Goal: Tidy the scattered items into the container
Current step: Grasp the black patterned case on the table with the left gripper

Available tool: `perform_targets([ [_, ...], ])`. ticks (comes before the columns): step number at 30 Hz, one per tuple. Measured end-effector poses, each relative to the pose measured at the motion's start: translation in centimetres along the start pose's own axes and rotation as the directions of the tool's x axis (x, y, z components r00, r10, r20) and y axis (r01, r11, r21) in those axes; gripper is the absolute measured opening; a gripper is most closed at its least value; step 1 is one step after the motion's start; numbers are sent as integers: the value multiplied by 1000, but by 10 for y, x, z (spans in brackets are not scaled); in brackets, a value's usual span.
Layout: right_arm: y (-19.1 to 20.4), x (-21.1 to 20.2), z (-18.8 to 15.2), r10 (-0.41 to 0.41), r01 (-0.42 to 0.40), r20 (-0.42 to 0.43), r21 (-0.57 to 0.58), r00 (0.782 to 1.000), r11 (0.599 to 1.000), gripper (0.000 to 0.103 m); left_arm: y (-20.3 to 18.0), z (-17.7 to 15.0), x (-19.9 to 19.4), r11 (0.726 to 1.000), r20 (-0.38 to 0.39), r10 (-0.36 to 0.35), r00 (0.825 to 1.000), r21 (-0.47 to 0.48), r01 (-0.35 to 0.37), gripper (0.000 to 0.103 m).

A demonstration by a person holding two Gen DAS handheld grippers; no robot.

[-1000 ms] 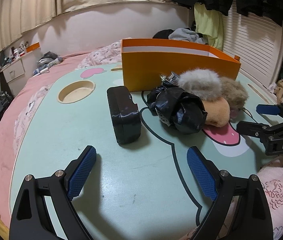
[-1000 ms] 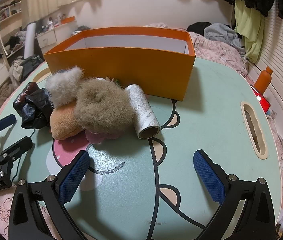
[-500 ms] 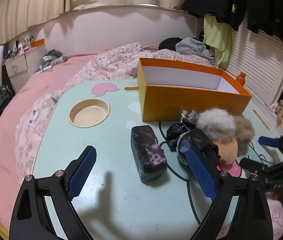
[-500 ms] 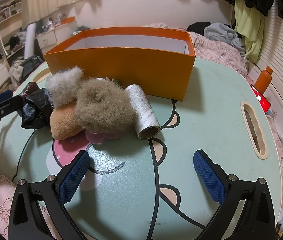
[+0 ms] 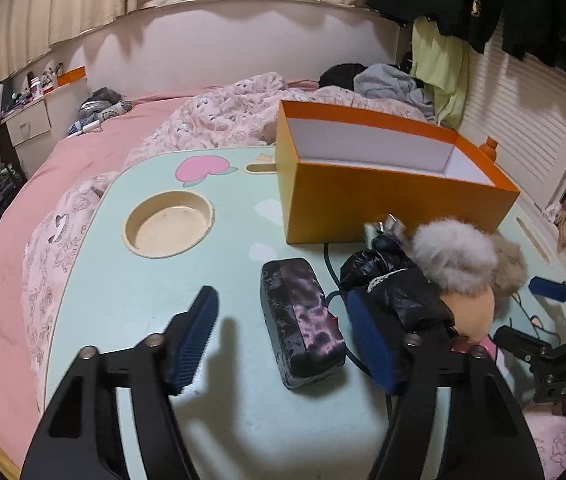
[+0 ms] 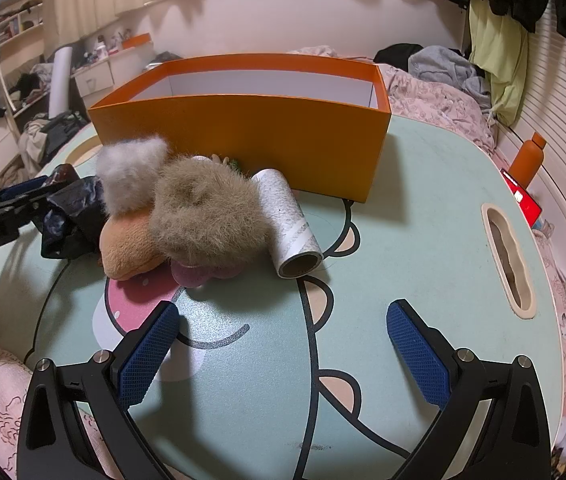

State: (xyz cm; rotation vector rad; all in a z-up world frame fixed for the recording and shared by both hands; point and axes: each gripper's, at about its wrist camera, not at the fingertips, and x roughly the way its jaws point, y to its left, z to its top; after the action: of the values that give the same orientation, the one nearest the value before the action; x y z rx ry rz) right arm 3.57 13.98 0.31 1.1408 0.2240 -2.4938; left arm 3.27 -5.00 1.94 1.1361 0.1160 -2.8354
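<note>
The orange box point(image 5: 383, 208) point(image 6: 243, 136) stands open at the far side of the mint table point(image 5: 123, 300). A black marbled case point(image 5: 299, 320) lies between the jaws of my left gripper point(image 5: 283, 340). They are closing, with the pads still apart from it. Right of the case sit a crumpled black bag point(image 5: 395, 284) point(image 6: 71, 216), a grey fluffy piece point(image 6: 131, 164), a beige fluffy piece point(image 6: 207, 216), an orange plush point(image 6: 127, 244) and a white paper roll point(image 6: 291, 224). My right gripper point(image 6: 283, 356) stands open over bare table, nothing between its fingers.
A round cup recess point(image 5: 169, 224) sits at the table's left, a long slot point(image 6: 507, 256) at its right. An orange bottle point(image 6: 527, 160) and a red item point(image 6: 523, 200) lie beyond the right edge. Pink bedding point(image 5: 3, 280) surrounds the table.
The left gripper pulled back and rose a little, and its jaws narrowed around the black case. The right gripper kept still.
</note>
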Motion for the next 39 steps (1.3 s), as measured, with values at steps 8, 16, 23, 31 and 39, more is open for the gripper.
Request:
perform_targets([
  [8,2,0,0,2,-2,2,-1,1000,1000,103,8,-11,-16,993,73,-86,994,-75,91,30],
  [16,7,-1,0,13,-13,16,4,1000,1000,103,7,-38,-54,973,221,-154,963,-133,186,30],
  [23,0,-38,2,156,-165,198,33,968,986,92,-17,-44,-62,980,280,-168,945,-57,191,30],
  [31,30,-28,31,196,-186,186,-71,963,980,76,-17,-47,-59,978,267,-176,947,-63,199,30],
  [39,20,-10,31,245,-243,133,-33,960,970,38,-20,-47,-56,980,258,-174,950,-51,193,30],
])
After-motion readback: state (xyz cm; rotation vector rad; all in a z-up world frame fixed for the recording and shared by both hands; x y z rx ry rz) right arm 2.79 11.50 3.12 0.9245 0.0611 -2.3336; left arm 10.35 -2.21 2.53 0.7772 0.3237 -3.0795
